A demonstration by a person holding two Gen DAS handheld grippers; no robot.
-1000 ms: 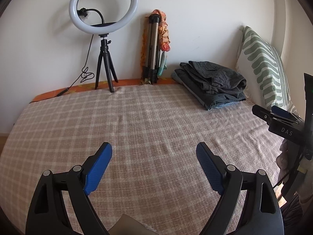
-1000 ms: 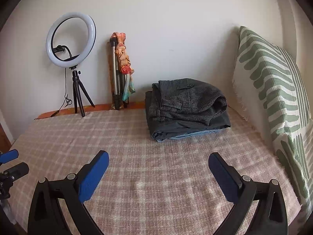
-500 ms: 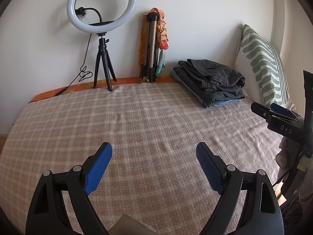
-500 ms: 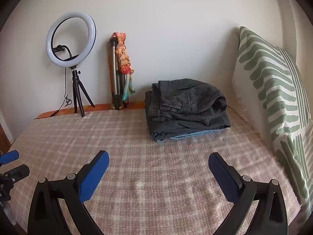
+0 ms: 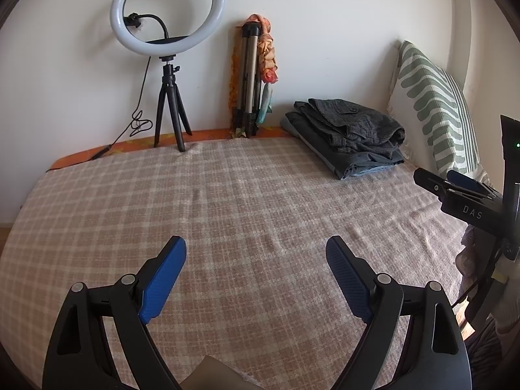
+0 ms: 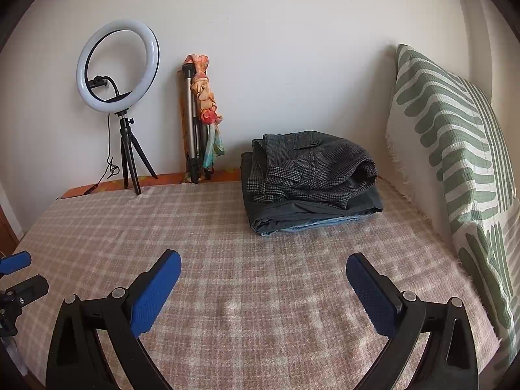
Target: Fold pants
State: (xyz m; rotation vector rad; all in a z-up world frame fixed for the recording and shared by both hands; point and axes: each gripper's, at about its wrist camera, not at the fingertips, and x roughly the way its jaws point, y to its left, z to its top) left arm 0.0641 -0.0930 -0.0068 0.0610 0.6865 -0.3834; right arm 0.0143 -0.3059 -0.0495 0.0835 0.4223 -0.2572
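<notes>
A stack of folded pants (image 5: 349, 136) lies at the far right of the bed, by the wall; the top pair is dark grey check, with darker and blue pairs under it. It also shows in the right wrist view (image 6: 308, 178). My left gripper (image 5: 256, 250) is open and empty, low over the plaid bedspread (image 5: 227, 201), well short of the stack. My right gripper (image 6: 263, 263) is open and empty, in front of the stack and apart from it. Its side shows at the right of the left wrist view (image 5: 455, 188).
A ring light on a small tripod (image 5: 167, 32) and a folded tripod with an orange scarf (image 5: 253, 78) stand against the back wall. A green-striped pillow (image 6: 455, 162) leans along the right edge of the bed. The bed's orange edge (image 5: 130, 146) shows at the back left.
The left wrist view has shifted slightly; the ring light and stack sit a little higher and to the left. The right gripper has hardly moved. Both stay open.
</notes>
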